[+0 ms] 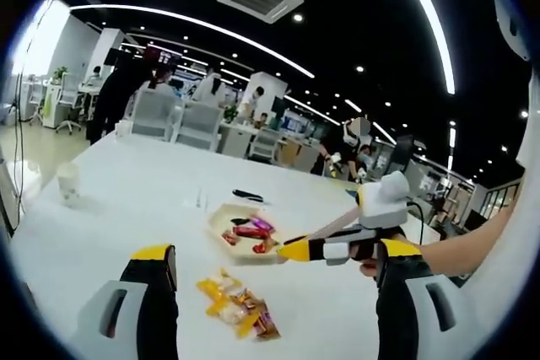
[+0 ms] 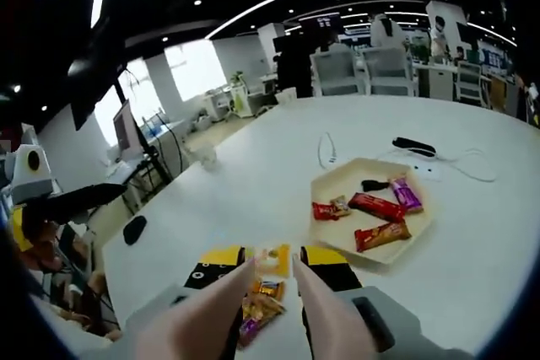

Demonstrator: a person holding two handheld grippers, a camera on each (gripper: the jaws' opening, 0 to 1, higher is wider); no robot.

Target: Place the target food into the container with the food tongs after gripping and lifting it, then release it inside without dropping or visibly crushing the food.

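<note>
The right hand-held gripper (image 2: 272,269) clamps tongs (image 2: 278,309) pinching a yellow snack (image 2: 272,259) above the tabletop (image 2: 253,191) pile, beside the tray (image 2: 371,208); the left hand-held gripper (image 1: 278,263) is spread wide

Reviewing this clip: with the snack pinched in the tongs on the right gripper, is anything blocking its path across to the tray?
Nothing visible does. In the right gripper view the tongs hold a yellow-wrapped snack above the loose snack pile, and only bare white table lies between it and the tray. The tray already holds several wrapped snacks, with open room on its near side.
</note>
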